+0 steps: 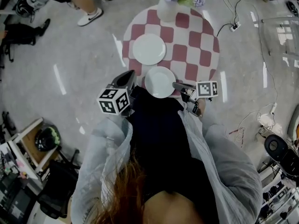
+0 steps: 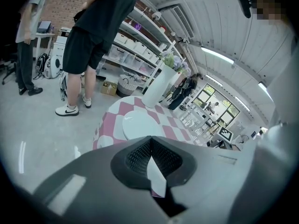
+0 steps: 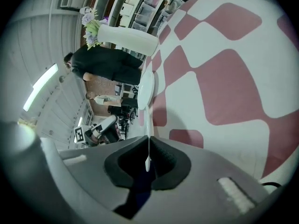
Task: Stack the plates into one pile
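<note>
Two white plates are on the round pink-and-white checked table. The far plate lies flat near the table's middle and shows beyond the left jaws. The near plate is at the front edge, between both grippers. My left gripper is at its left rim; a white wedge of the rim sits pinched in the shut jaws. My right gripper is shut on the right rim, where the near plate appears edge-on as a thin white line running into the jaws.
A white vase of purple flowers stands at the table's far edge. A person in black shorts and white shoes stands beyond the table on the left. Shelving with boxes lines the far wall. Cables lie on the floor at right.
</note>
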Tool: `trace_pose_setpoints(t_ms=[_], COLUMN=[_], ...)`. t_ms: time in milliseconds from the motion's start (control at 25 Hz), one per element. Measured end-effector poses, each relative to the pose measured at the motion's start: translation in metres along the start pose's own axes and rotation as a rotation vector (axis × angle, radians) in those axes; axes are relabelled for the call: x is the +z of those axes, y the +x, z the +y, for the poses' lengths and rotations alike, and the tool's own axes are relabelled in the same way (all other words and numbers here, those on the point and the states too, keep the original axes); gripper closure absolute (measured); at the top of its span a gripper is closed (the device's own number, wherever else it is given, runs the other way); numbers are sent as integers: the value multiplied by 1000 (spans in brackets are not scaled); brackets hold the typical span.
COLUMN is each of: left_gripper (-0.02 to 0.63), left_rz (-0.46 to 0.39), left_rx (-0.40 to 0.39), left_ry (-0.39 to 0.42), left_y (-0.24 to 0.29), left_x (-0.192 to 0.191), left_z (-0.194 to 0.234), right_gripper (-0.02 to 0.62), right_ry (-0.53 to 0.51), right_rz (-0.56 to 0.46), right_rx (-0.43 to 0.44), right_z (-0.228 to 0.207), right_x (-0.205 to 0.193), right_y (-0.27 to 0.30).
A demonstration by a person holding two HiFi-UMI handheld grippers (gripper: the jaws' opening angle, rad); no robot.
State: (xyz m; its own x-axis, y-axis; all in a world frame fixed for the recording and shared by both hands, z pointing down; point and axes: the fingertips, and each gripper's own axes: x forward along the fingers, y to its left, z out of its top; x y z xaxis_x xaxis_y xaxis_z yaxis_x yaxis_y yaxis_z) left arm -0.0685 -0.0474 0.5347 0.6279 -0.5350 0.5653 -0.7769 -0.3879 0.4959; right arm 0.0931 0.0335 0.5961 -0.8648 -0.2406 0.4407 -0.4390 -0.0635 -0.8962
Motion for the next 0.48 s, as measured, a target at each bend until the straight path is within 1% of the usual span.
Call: trace_pose_setpoints(t_ms=[120,200,320,480], left_gripper=[589,588,589,588], left_rz=[-5,-9,-13,-18], left_rx=[-7,-8,-3,5], left_ry=[5,5,1,-3], left_y=[1,0,-2,-3], left_x=[4,6,7,6], left_z=[-3,-3,-1,2], right_gripper=[581,580,580,580], right_ry=[-49,-60,-41,-37], right_rz=[34,28,-32,-126], right_rx=[-13,-6,54,141], right_z=[4,11,29,50], right_x=[-6,-4,10,40], right_y=[-10,-15,-22,-23])
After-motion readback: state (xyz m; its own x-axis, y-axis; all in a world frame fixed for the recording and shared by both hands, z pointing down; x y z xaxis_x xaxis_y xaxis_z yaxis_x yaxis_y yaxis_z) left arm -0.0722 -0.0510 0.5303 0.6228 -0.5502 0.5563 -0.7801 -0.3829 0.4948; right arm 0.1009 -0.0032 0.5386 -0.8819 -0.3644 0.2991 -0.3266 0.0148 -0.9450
